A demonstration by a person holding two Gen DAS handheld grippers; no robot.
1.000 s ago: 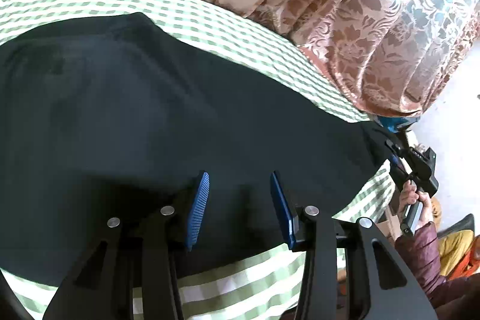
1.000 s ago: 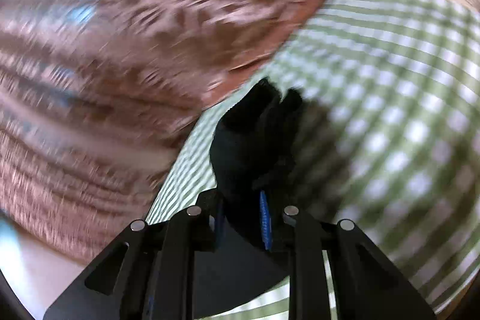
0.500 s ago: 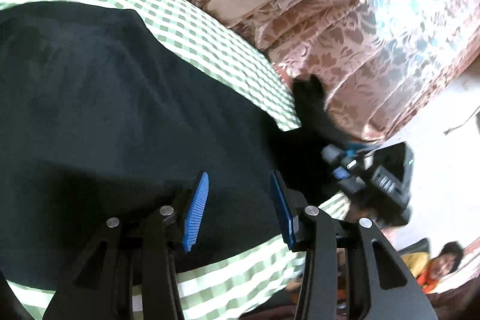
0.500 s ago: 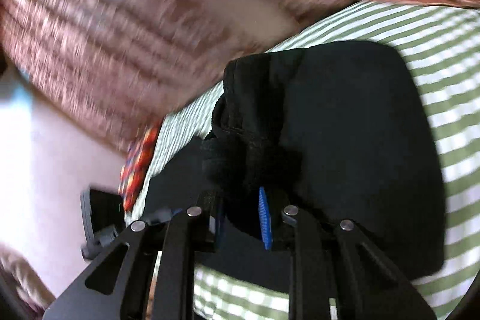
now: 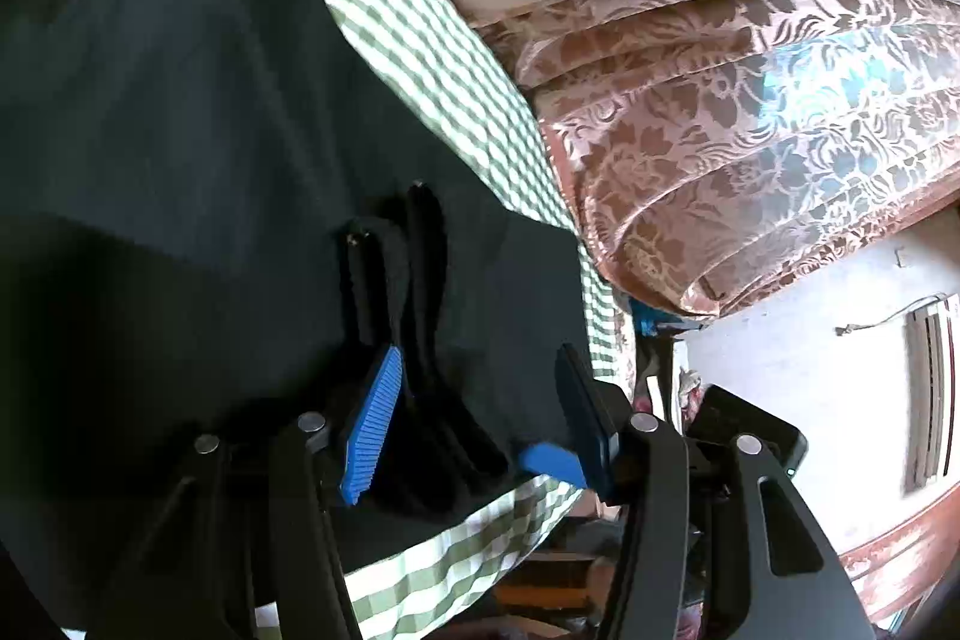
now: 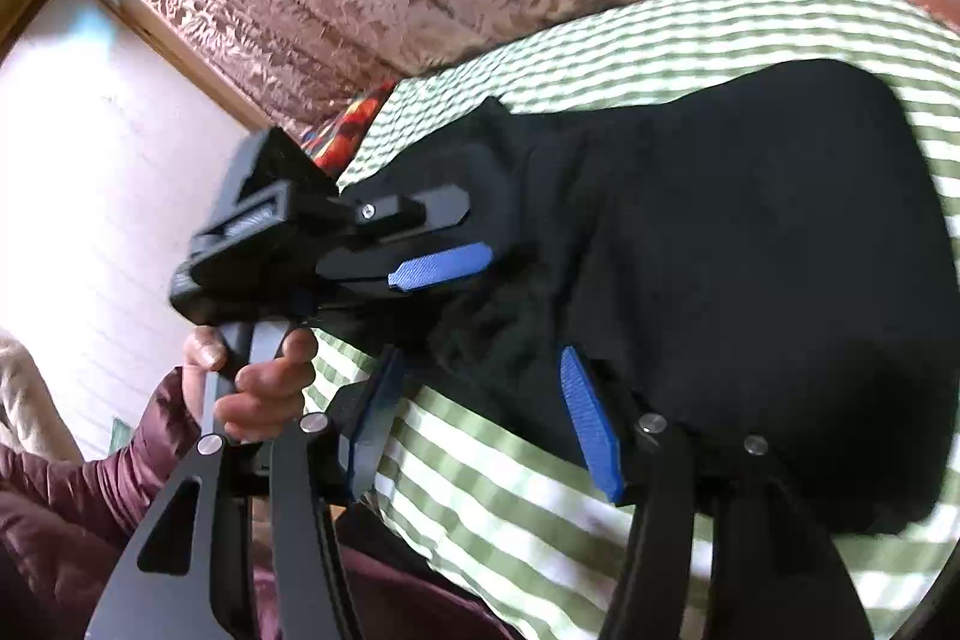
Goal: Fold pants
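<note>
Black pants [image 5: 180, 130] lie folded on a green-and-white checked sheet [image 5: 420, 16]. My left gripper [image 5: 474, 400] is open just above the pants' near edge, with nothing between its blue pads. My right gripper [image 6: 480, 400] is open over the pants [image 6: 720, 232] near the bed's edge and holds nothing. The left gripper also shows in the right wrist view [image 6: 444, 268], held in the person's hand [image 6: 258, 388], resting against the folded cloth. In the left wrist view the right gripper's black fingers [image 5: 423, 280] lie across the pants.
A brown floral curtain [image 5: 720, 100] hangs behind the bed. The bed's edge [image 5: 480, 568] drops off close to both grippers. A white wall [image 6: 90, 160] and a red patterned cloth [image 6: 348, 124] stand at the bed's far end.
My right gripper has carried the pants end over onto the rest of the pants and opened, letting the cloth go. My left gripper stayed open and swung toward the bed's edge.
</note>
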